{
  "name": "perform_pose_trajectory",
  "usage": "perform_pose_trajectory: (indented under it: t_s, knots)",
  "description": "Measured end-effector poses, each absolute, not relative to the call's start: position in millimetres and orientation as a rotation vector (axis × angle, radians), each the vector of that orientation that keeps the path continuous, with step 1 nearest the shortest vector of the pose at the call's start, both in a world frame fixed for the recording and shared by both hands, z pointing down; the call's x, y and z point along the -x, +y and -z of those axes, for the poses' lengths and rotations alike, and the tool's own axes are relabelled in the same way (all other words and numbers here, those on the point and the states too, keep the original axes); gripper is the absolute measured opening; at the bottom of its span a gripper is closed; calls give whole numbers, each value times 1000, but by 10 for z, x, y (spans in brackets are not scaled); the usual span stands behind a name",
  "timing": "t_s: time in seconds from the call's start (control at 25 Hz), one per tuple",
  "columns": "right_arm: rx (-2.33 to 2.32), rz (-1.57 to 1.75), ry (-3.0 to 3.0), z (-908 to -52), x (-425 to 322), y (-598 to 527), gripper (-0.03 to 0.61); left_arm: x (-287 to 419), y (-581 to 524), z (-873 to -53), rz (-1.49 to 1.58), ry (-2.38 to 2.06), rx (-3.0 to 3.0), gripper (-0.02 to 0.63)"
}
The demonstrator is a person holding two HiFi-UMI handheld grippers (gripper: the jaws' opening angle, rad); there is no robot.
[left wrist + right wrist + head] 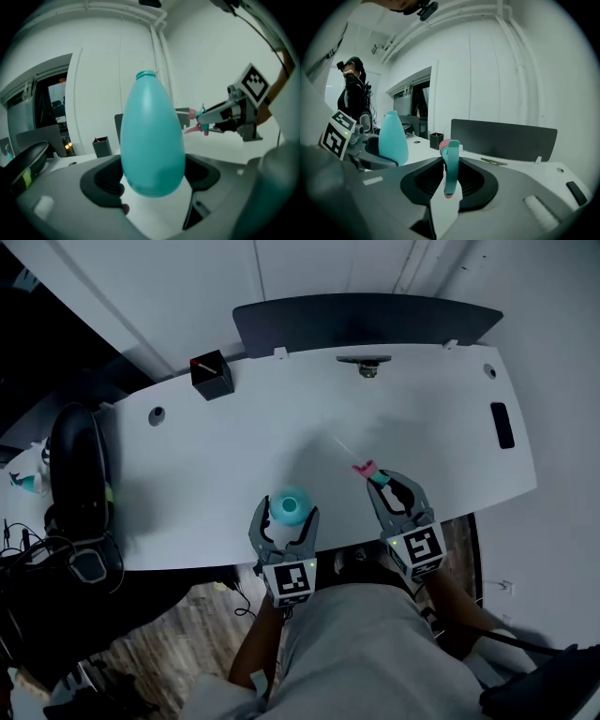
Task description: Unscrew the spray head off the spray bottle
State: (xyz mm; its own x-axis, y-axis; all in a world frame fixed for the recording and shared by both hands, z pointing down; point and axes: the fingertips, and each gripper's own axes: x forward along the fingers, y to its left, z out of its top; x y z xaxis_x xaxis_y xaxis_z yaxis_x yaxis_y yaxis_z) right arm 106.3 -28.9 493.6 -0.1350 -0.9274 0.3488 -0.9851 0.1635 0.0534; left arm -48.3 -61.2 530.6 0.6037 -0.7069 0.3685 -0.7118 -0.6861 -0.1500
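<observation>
The teal spray bottle (289, 505) stands upright between the jaws of my left gripper (288, 512), which is shut on its body near the desk's front edge. In the left gripper view the bottle (152, 140) fills the middle and its threaded neck is bare. To its right, my right gripper (390, 487) is shut on the pink and teal spray head (367, 469), which is apart from the bottle; a thin clear tube trails from it toward the desk's middle. The right gripper view shows the spray head (451, 164) clamped upright between the pads, with the bottle (392, 138) off to the left.
The white desk (234, 446) carries a small black box (211, 374) at the back left, a metal fitting (367, 367) and a black slab (502, 425) at the right. A dark panel (366, 320) rises behind. A black chair with headphones (80, 474) stands at the left.
</observation>
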Motion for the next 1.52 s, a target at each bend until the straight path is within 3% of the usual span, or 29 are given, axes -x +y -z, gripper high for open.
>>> perform_pose_trajectory:
  t_s: [0.6, 0.96, 1.52]
  knots:
    - [-1931, -254, -2284, -4818, -1502, 696, 87, -34, 367, -4890, -431, -1327, -2726, 397]
    - [-1976, -304, -2304, -4906, -1677, 1042, 87, 379, 670, -4828, -436, -1477, -2628, 397]
    - [-2003, -214, -2244, -4635, -1273, 1101, 86, 850, 639, -4667, -362, -1446, -2661, 397]
